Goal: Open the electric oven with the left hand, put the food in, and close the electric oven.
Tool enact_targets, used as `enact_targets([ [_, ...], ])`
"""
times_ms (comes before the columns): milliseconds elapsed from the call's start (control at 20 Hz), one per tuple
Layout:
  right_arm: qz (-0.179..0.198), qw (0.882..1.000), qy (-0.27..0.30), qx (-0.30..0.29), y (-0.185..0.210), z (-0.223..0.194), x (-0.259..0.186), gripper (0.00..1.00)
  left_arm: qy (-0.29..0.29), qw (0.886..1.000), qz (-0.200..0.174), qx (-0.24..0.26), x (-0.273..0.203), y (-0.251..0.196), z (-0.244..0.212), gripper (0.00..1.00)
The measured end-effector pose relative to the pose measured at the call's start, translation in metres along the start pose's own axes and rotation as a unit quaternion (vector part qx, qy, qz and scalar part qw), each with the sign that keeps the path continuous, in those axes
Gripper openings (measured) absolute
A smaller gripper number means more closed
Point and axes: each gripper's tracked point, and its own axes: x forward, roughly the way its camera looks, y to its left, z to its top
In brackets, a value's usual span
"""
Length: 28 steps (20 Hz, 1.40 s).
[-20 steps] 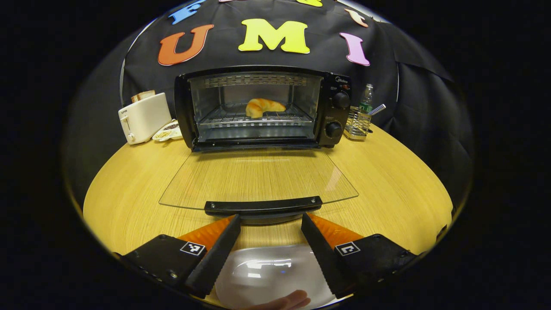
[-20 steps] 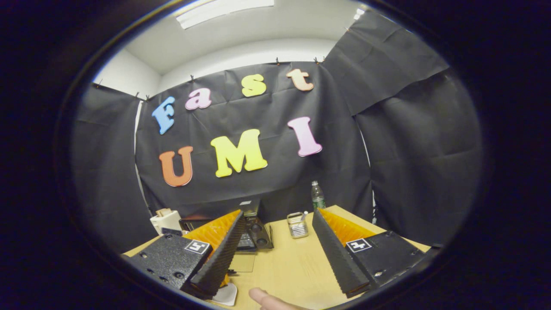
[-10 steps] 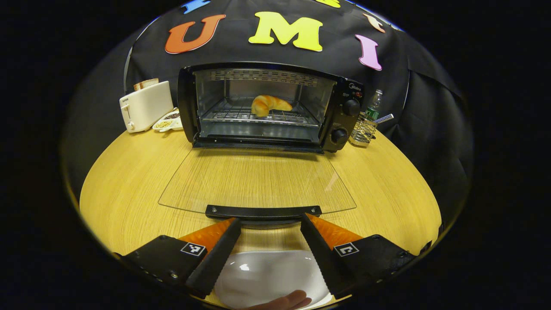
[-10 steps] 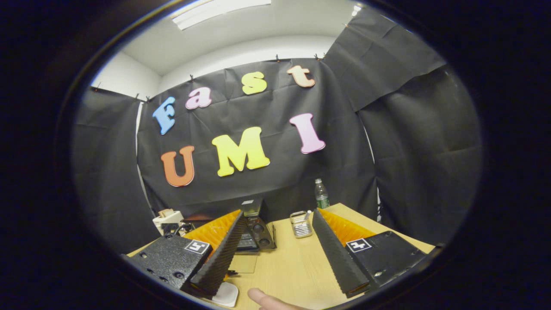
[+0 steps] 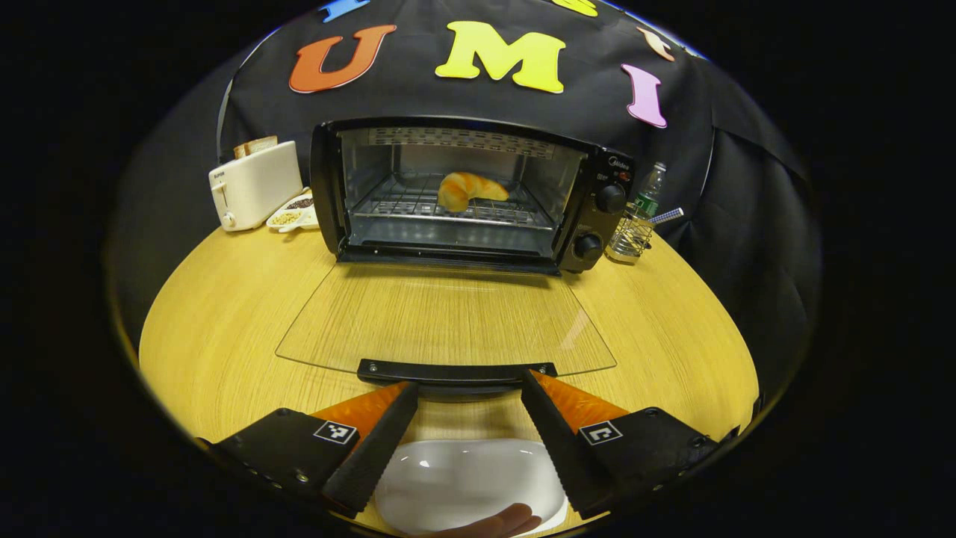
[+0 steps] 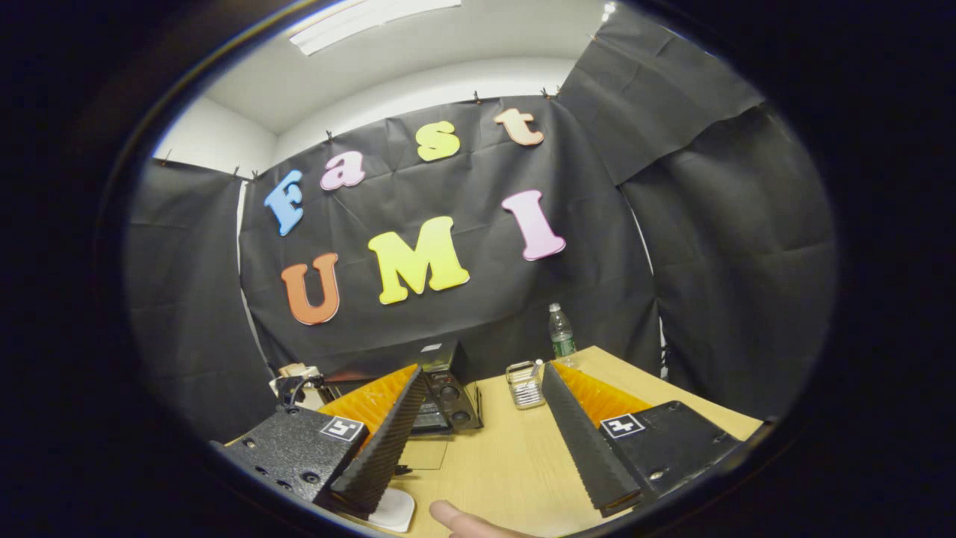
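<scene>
— What lies in front of your left gripper (image 5: 467, 388)?

— From the left: a white toaster (image 5: 254, 192) and a small dish (image 5: 291, 217) at the far edge of the wooden table (image 5: 224, 314), then the electric oven (image 5: 470, 193), its glass door (image 5: 447, 317) folded flat. The croissant (image 5: 469, 188) sits on the rack inside. Your fingers stand spread, empty, just short of the door handle (image 5: 457, 370), above a white plate (image 5: 467, 484).

— And your right gripper (image 6: 484, 373)?

— Its jaws are spread too, holding nothing, raised above the table's near edge, with the oven far left, a wire basket (image 6: 524, 385) and a bottle (image 6: 560, 333) farther right.
</scene>
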Motion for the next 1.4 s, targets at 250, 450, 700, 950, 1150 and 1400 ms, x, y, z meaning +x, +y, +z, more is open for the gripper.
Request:
enact_targets([
  [250, 0.0, 1.0, 0.003, 0.002, -0.002, -0.003, 0.001, 0.96, -0.064, 0.996, 0.022, 0.06, -0.014, -0.001, 0.034, 0.93],
  [450, 0.001, 1.0, 0.004, 0.0, -0.004, -0.004, 0.003, 0.96, -0.108, 0.992, 0.02, 0.067, -0.018, -0.003, 0.067, 0.94],
  [700, -0.002, 1.0, -0.01, -0.01, -0.007, 0.006, 0.002, 0.96, -0.147, 0.985, 0.026, 0.082, -0.019, 0.001, 0.113, 0.94],
  [950, -0.002, 1.0, -0.014, -0.011, -0.015, 0.005, 0.005, 0.96, -0.172, 0.981, 0.022, 0.083, -0.007, -0.001, 0.163, 0.96],
  [1150, -0.012, 1.0, -0.008, -0.013, -0.025, 0.003, 0.002, 0.96, -0.17, 0.983, 0.009, 0.072, 0.003, -0.007, 0.185, 0.97],
  [1400, -0.019, 0.999, -0.015, -0.023, -0.028, 0.012, -0.011, 0.96, -0.167, 0.983, 0.019, 0.076, 0.012, 0.002, 0.203, 0.98],
])
